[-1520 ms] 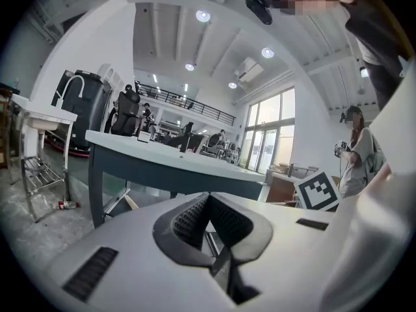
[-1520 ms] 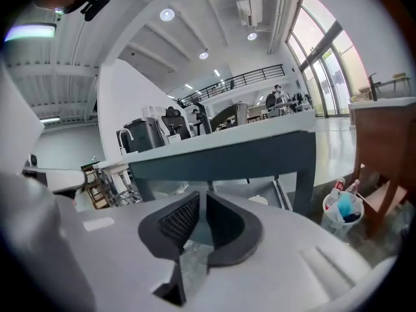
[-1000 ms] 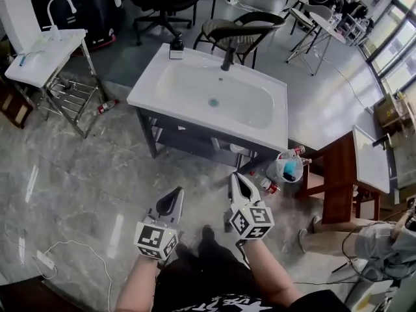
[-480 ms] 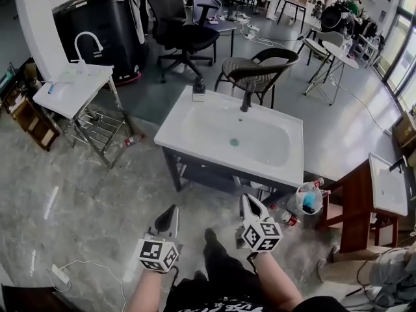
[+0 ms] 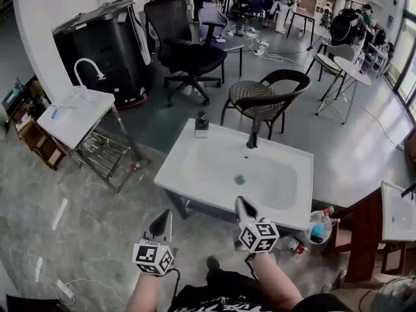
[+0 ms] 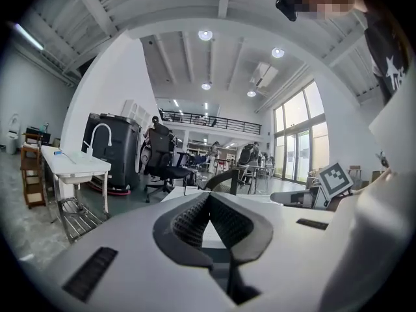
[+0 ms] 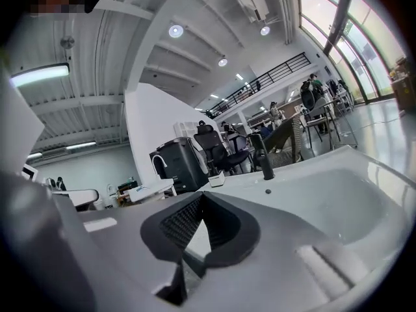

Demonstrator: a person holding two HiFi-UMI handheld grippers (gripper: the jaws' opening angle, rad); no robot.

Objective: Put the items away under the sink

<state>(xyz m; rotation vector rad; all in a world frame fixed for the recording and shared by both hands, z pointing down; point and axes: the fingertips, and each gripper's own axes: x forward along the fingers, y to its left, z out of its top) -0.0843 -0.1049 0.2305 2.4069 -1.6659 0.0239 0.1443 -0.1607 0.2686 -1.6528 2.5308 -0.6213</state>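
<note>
Items point(image 5: 316, 228), bottles and a clear container, lie on the floor at the sink's point(image 5: 188, 171) right front corner. Nearest the person, the left gripper point(image 5: 163, 216) and the right gripper point(image 5: 240, 202) are both closed and empty, pointing toward the sink front. Beyond the sink stand a wicker chair point(image 5: 263, 96) and an office chair point(image 5: 185, 51).

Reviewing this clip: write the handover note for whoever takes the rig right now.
Left hand-held gripper: shut, empty.
Right hand-held gripper: shut, empty, near the sink's front edge.
Items: a clear bag of bottles and a loose bottle lie on the floor right of the sink.
Done: nothing picked up yet.
Left: grasp them and stow them under the sink.
</note>
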